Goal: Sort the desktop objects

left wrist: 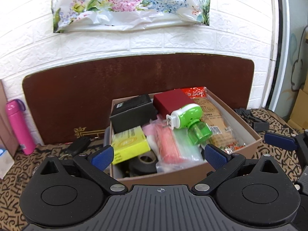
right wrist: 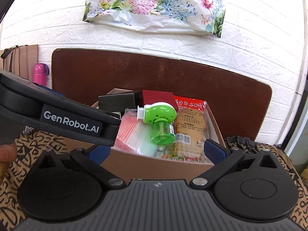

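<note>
Left gripper point(left wrist: 157, 156): jaws spread wide, nothing between the blue pads point(left wrist: 102, 156); it hovers at the near edge of the cardboard box point(left wrist: 173, 175). Right gripper point(right wrist: 156, 151): jaws likewise wide apart and empty, at the box's near wall, just right of the left gripper, whose black body crosses the left of the right wrist view.

Box contents, near to far:
- black tape roll point(left wrist: 143, 162) in the near left corner
- yellow box point(left wrist: 129, 146) just behind it
- pink packet point(left wrist: 169, 146) and pale green packet point(left wrist: 184, 146) side by side in the middle
- green plug-in vaporizer point(left wrist: 189, 121) lying tilted on top of the packets
- brown snack bag point(left wrist: 217, 123) along the right wall
- black box point(left wrist: 132, 113) and dark red box point(left wrist: 171, 102) at the far side

Box sits on a letter-patterned cloth point(left wrist: 273, 154). Dark brown board point(left wrist: 96, 88) leans on the white brick wall point(left wrist: 134, 44) behind. Pink bottle point(left wrist: 18, 127) stands far left. Floral plastic bag point(left wrist: 130, 3) hangs on the wall.
</note>
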`<state>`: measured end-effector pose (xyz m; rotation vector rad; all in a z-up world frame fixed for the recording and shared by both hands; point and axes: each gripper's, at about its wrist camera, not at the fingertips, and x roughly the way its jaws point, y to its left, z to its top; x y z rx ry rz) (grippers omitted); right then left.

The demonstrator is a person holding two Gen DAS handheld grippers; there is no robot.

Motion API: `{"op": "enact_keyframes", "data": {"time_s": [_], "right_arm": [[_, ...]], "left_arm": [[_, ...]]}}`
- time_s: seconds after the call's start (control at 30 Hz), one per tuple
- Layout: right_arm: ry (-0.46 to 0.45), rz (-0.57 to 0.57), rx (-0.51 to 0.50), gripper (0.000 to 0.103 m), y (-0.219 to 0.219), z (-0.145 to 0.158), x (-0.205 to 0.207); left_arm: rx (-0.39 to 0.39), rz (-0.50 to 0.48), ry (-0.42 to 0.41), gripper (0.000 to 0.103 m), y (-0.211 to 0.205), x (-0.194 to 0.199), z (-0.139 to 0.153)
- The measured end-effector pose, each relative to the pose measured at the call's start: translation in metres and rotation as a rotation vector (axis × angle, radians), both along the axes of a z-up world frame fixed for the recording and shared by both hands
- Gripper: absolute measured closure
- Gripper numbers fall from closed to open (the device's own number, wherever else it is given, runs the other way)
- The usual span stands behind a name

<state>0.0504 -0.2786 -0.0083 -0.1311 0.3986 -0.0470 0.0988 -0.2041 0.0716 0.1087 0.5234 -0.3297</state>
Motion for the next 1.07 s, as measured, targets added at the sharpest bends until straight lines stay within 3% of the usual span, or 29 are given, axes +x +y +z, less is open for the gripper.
{"op": "enact_keyframes", "data": {"time_s": [0.47,1.07], "right_arm": [[-0.023,-0.009,-0.009,0.000,0.017,0.006,-0.054],[-0.029,-0.008,0.004,0.000,0.023,0.004,-0.075]], "left_arm": [[-0.005,0.005,-0.017,0.000,0.011,-0.056,0.001],[0.031,0.000,-0.054,0.000,0.008,-0.086,-0.001]]}}
